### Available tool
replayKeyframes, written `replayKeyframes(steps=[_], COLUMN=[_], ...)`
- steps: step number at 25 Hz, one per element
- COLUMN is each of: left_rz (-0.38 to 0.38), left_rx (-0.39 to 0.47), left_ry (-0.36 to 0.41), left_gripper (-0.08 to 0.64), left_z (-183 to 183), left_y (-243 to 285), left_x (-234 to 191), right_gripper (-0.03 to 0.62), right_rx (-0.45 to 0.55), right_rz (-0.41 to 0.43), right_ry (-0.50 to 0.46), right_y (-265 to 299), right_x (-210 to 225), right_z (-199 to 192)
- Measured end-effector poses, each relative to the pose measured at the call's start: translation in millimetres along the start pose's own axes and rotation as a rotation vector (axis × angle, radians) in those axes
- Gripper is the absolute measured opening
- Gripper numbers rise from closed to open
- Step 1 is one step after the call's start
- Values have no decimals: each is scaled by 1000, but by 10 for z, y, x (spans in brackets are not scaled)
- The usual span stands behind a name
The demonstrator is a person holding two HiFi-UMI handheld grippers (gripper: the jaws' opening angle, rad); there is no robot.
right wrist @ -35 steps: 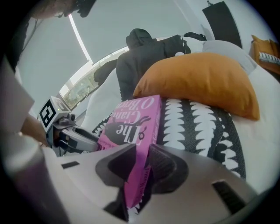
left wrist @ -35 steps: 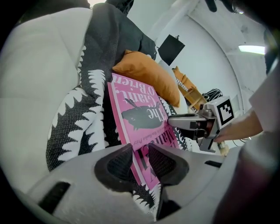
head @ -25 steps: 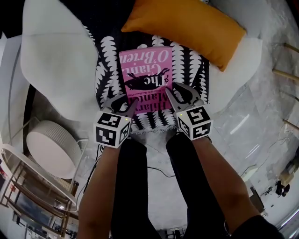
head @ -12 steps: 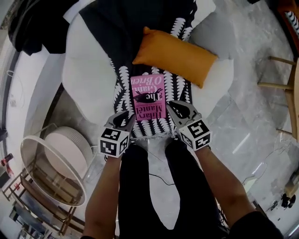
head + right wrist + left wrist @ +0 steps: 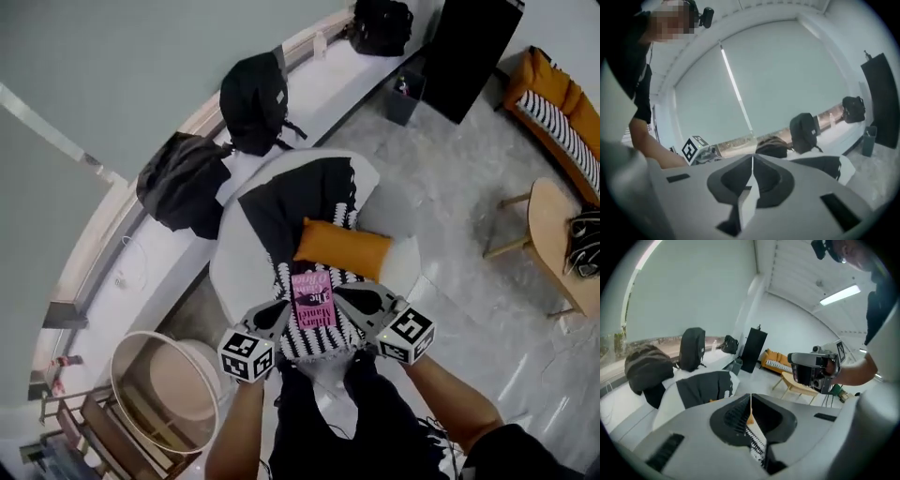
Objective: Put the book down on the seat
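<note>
Book (image 5: pixel 313 300), pink-covered, lies flat on the seat (image 5: pixel 281 281) of a white armchair (image 5: pixel 239 272). It rests on a black-and-white patterned throw (image 5: pixel 345 283), just in front of an orange cushion (image 5: pixel 342 248). The head view looks steeply down on it.

In that view the left tongs (image 5: pixel 287 307) and the right tongs (image 5: pixel 339 293) show either side of the book's near end, raised clear of it. Each gripper view shows jaws pressed together with nothing between them, only the room beyond. Both pairs have just been closing.

Judged from how things lie, the putting-down step looks done: the book rests on its own, cover up, free of both tongs. The next move probably calls for little more than holding the tongs away from the seat, so the book is not knocked. If a check is wanted, it would be that the book sits fully on the throw and does not overhang the front edge.
</note>
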State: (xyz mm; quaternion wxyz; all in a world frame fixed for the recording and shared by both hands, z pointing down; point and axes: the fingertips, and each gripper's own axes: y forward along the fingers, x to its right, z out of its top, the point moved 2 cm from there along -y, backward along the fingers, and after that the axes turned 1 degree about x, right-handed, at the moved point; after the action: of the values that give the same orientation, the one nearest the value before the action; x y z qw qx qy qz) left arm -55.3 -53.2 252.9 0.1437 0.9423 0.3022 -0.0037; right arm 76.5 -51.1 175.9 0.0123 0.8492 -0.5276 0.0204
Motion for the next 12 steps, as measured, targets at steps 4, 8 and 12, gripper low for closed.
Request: replayKeyframes(steps=[4,8,12], left_rz=[-50,-123,-197], left_rx=[139,293,383], left_ry=[8,46,82], left_gripper=[25,25,25], left_z=[801,1530,1863], left_y=[-474,-857,-1255], left_x=[574,1175,1655], right_gripper=[31,31,31], right_rx=[174,269,329], right_rz=[91,143,165], right_ry=[-74,-150,-198], right_y=[-554,-1093,-1488], right_x=[-473,-812,-1070], right_z=[1145,1871,2184])
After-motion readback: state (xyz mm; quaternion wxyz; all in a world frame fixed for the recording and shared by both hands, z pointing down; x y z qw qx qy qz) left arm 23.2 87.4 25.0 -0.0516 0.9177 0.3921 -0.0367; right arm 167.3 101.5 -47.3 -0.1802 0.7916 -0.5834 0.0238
